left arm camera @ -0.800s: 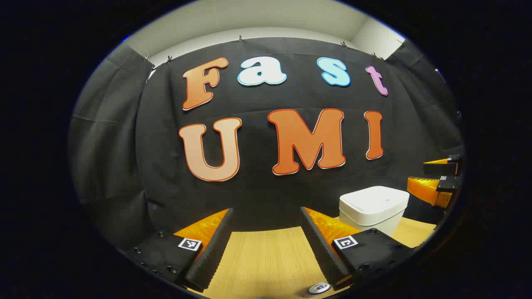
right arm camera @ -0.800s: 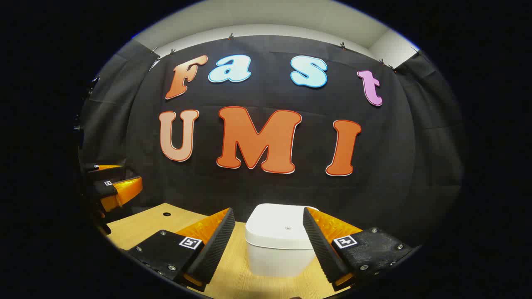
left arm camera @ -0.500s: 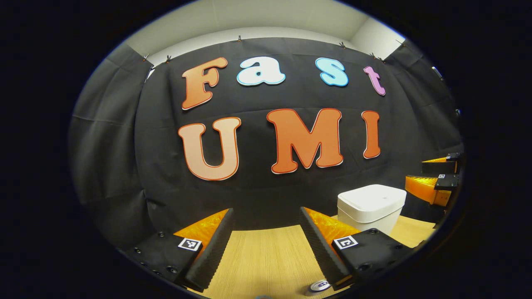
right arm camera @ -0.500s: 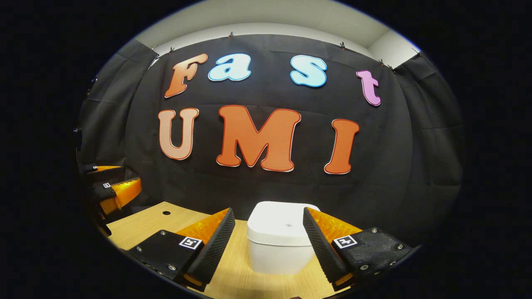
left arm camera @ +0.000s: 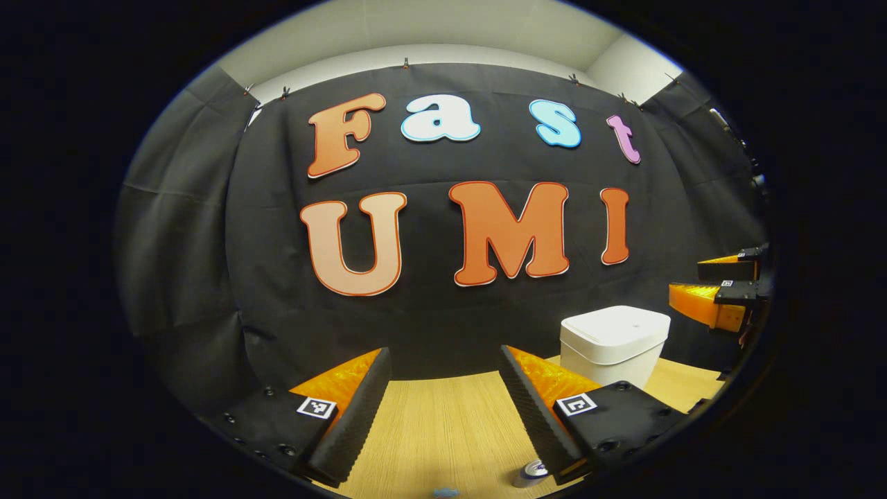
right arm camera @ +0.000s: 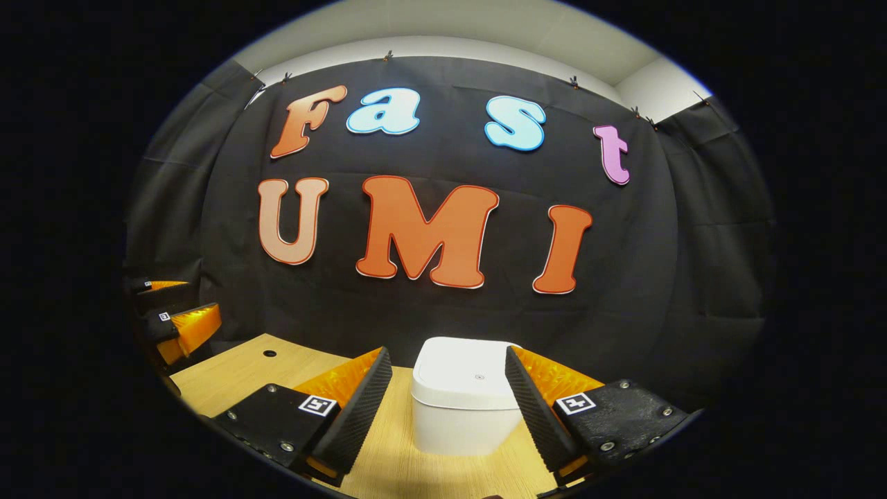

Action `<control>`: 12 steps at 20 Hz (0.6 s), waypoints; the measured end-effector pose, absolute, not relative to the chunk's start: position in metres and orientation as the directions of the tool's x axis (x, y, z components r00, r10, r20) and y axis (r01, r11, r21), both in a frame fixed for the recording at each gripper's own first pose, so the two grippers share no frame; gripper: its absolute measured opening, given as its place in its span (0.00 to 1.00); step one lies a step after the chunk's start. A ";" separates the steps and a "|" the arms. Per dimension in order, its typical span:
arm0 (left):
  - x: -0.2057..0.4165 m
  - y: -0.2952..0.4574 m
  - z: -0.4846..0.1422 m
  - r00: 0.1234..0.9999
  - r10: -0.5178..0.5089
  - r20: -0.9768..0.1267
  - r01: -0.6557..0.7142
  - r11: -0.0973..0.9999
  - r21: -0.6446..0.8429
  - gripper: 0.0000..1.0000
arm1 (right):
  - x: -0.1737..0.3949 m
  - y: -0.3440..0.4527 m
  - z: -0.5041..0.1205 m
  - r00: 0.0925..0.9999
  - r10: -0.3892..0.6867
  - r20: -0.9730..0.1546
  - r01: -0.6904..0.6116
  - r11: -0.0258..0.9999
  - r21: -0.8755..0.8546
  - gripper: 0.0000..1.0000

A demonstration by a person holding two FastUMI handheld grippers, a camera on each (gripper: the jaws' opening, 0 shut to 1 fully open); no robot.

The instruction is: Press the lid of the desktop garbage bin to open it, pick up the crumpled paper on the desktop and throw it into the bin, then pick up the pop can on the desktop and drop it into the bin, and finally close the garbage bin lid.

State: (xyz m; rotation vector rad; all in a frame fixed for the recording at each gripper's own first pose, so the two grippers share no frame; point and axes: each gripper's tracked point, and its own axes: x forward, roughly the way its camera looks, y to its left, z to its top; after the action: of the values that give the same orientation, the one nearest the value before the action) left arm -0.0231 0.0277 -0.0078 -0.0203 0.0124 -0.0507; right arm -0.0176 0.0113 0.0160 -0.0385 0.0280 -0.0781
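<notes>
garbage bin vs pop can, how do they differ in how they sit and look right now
The garbage bin is a white box with rounded corners; the pop can shows a shiny metal top.
The garbage bin stands farther back near the cloth wall; the pop can sits close under the left gripper, beside its finger.
The garbage bin lies straight ahead between the right gripper fingers; the pop can does not.
Both rest on the wooden desktop.

Black cloth wall [left arm camera: 173, 229], wooden table [right arm camera: 229, 374]
</notes>
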 end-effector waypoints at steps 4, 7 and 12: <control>-0.029 0.042 -0.015 0.998 -0.063 -0.019 0.063 0.998 -0.029 1.00 | -0.016 0.014 0.022 0.992 -0.115 -0.046 0.113 0.993 -0.045 0.99; -0.034 0.056 -0.019 0.998 -0.065 -0.025 0.064 0.997 -0.031 1.00 | -0.015 0.012 0.028 0.987 -0.147 -0.064 0.145 0.989 -0.038 0.99; -0.033 0.080 -0.025 0.999 -0.014 -0.038 0.012 0.999 -0.035 0.99 | -0.002 0.007 0.029 0.980 -0.148 -0.134 0.142 0.989 -0.048 0.93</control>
State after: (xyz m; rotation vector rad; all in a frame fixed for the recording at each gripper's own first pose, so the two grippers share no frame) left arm -0.0329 0.0799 -0.0249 -0.0349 0.0379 -0.0132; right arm -0.0020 0.0073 0.0293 -0.0387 0.1381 -0.1460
